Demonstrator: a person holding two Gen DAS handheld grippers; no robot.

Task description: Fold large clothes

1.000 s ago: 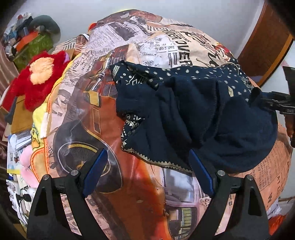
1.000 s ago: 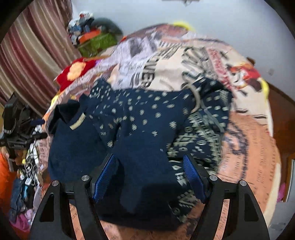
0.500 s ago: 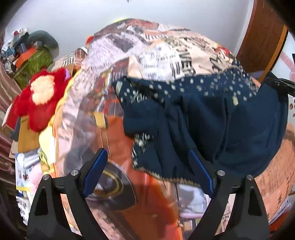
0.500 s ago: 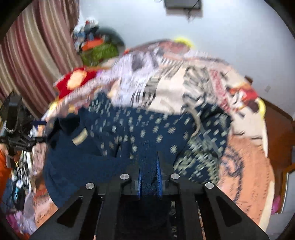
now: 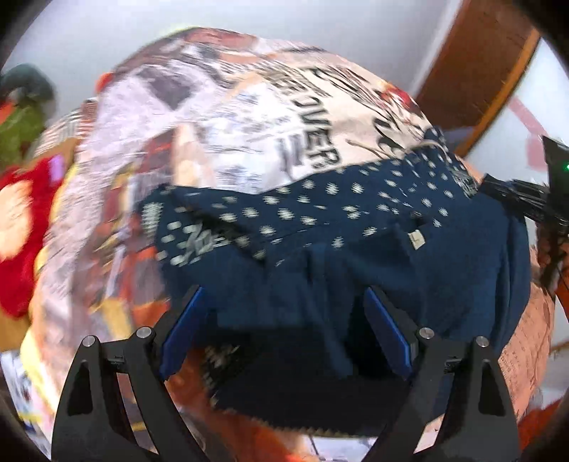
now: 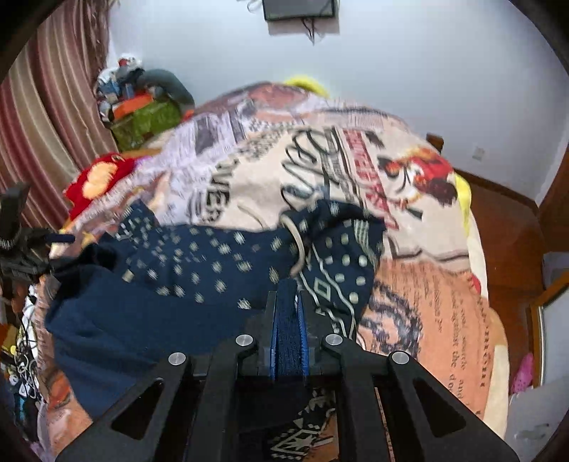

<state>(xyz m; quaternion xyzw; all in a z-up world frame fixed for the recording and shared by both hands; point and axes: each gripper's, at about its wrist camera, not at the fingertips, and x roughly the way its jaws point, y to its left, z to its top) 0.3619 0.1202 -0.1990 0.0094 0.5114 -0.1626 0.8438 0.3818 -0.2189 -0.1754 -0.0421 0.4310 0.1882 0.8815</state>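
A large navy garment (image 5: 355, 248) with pale dots and a patterned hem lies crumpled on a printed bedspread (image 5: 266, 117). My left gripper (image 5: 282, 302) hangs open over its near plain-navy edge, with cloth lying between and under the blue pads (image 5: 181, 330). In the right wrist view the same garment (image 6: 160, 291) spreads to the left. My right gripper (image 6: 288, 288) is shut on a fold of its navy cloth. That right gripper (image 5: 526, 199) shows at the far right of the left wrist view, pinching the cloth. The left gripper (image 6: 21, 245) shows dimly at the right wrist view's left edge.
A red plush toy (image 6: 96, 177) and a green box (image 6: 145, 121) piled with clutter sit beyond the bed's left side by a striped curtain (image 6: 46, 106). Wooden floor (image 6: 505, 220) lies right of the bed. A dark screen (image 6: 298, 9) hangs on the wall.
My right gripper has shut on the navy cloth and lifted it slightly. My left gripper has moved right, from over bare bedspread to over the garment's near edge, still open.
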